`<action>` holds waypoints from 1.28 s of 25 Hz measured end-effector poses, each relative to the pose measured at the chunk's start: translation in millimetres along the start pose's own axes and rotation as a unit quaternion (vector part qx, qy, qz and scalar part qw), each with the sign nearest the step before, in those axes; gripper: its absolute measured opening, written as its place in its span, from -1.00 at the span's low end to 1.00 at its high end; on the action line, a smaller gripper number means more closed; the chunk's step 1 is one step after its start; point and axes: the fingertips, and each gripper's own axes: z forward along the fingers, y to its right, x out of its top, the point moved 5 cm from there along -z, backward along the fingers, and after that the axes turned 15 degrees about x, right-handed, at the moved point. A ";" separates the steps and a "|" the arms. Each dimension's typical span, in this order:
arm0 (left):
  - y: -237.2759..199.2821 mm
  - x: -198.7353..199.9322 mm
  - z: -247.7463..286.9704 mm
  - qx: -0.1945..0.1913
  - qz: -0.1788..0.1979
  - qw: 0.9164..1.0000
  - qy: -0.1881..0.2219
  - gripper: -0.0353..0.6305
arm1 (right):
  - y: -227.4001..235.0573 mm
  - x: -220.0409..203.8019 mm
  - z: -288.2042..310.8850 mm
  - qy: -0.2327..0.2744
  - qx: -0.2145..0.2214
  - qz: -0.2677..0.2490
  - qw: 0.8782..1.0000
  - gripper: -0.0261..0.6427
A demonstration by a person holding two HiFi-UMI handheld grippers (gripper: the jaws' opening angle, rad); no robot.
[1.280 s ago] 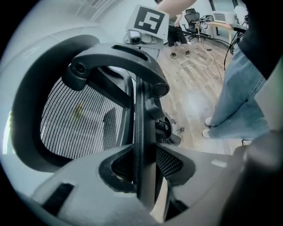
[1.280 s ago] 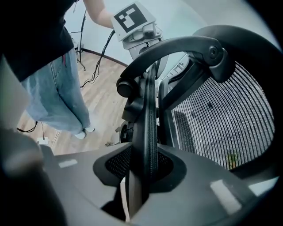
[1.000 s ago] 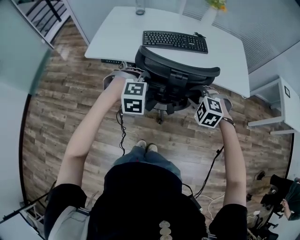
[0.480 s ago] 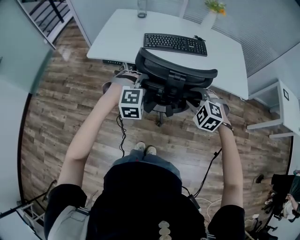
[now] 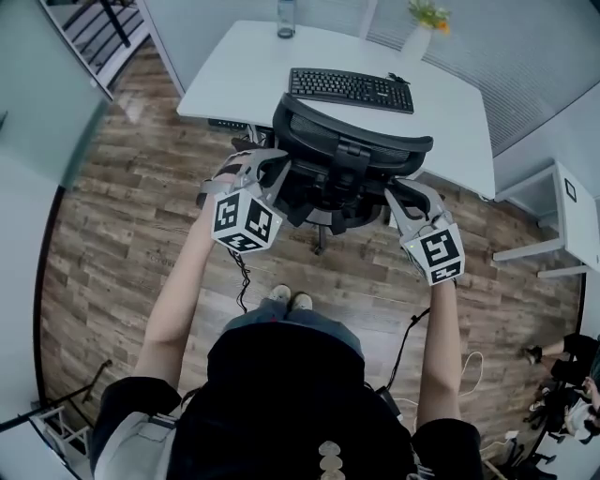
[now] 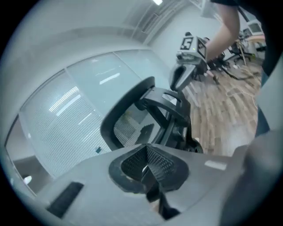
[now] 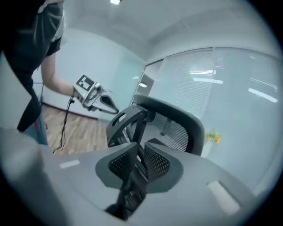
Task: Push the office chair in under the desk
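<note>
The black mesh office chair (image 5: 347,164) stands at the white desk (image 5: 234,75), its seat partly under the desk's front edge and its backrest toward me. My left gripper (image 5: 264,164) sits just left of the chair back, apart from it, and is shut with nothing in it. In the left gripper view its pads (image 6: 155,164) meet in front of the chair (image 6: 146,110). My right gripper (image 5: 412,194) hangs off the chair's right side, jaws closing with a narrow gap and nothing between them. The right gripper view looks past this gripper (image 7: 138,161) at the chair back (image 7: 177,119).
A black keyboard (image 5: 352,84), a bottle (image 5: 286,17) and a potted plant (image 5: 422,28) stand on the desk. A small white table (image 5: 562,216) is at the right. Cables (image 5: 412,337) trail over the wood floor. A glass wall runs along the left.
Both grippers have drawn back from the chair toward me and their jaws have closed. The chair stands a little closer in to the desk.
</note>
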 end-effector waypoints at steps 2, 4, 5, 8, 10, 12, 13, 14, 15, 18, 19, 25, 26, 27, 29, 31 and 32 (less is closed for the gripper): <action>-8.0 6.2 -4.6 0.024 -0.077 0.997 0.019 -0.87 | 2.0 2.6 -11.2 0.063 -0.046 0.046 0.996 -0.81; -15.4 10.5 -7.9 0.051 -0.155 0.986 0.038 -0.87 | 3.5 2.8 -19.6 0.114 -0.089 0.081 0.986 -0.89; -19.0 11.7 -9.4 0.064 -0.193 0.978 0.046 -0.87 | 3.4 2.2 -22.6 0.133 -0.108 0.093 0.981 -0.89; -29.1 14.1 -15.3 0.097 -0.292 0.949 0.072 -0.87 | 1.7 -0.8 -30.8 0.174 -0.158 0.121 0.964 -0.89; -31.2 11.9 -18.1 0.114 -0.337 0.931 0.082 -0.87 | 0.8 -3.9 -37.1 0.197 -0.189 0.141 0.951 -0.89; -30.2 8.2 -19.2 0.129 -0.363 0.919 0.083 -0.87 | -0.1 -8.7 -43.2 0.216 -0.217 0.163 0.938 -0.89; -29.4 6.6 -19.5 0.134 -0.373 0.914 0.081 -0.87 | -0.7 -11.1 -45.5 0.223 -0.229 0.171 0.932 -0.89; -28.6 4.8 -19.7 0.139 -0.382 0.910 0.079 -0.87 | -1.4 -13.1 -47.3 0.228 -0.240 0.177 0.927 -0.89; -27.8 3.0 -20.1 0.141 -0.390 0.907 0.076 -0.87 | -2.3 -14.4 -48.5 0.231 -0.248 0.180 0.923 -0.89; -24.7 -0.8 -20.6 0.141 -0.399 0.903 0.070 -0.87 | -4.5 -16.2 -51.0 0.233 -0.264 0.183 0.918 -0.89; -24.3 -1.3 -20.4 0.141 -0.397 0.904 0.069 -0.87 | -4.5 -16.8 -51.5 0.232 -0.268 0.183 0.917 -0.89; -24.7 -2.2 -18.4 0.143 -0.388 0.909 0.059 -0.87 | -4.4 -20.6 -52.1 0.229 -0.278 0.188 0.914 -0.89; -24.8 -2.3 -18.4 0.143 -0.387 0.909 0.058 -0.87 | -5.1 -20.2 -51.3 0.226 -0.276 0.187 0.915 -0.89; -24.8 -2.2 -18.3 0.143 -0.386 0.910 0.057 -0.87 | -5.6 -19.7 -50.4 0.224 -0.275 0.187 0.916 -0.89; -24.4 -1.9 -17.4 0.141 -0.383 0.911 0.056 -0.87 | -6.1 -19.3 -49.0 0.224 -0.274 0.187 0.916 -0.89; -23.8 -1.5 -16.8 0.139 -0.383 0.911 0.057 -0.87 | -6.4 -19.3 -47.7 0.223 -0.274 0.186 0.917 -0.89; -23.7 -1.3 -16.9 0.139 -0.383 0.911 0.058 -0.87 | -6.4 -19.1 -47.4 0.223 -0.273 0.186 0.917 -0.89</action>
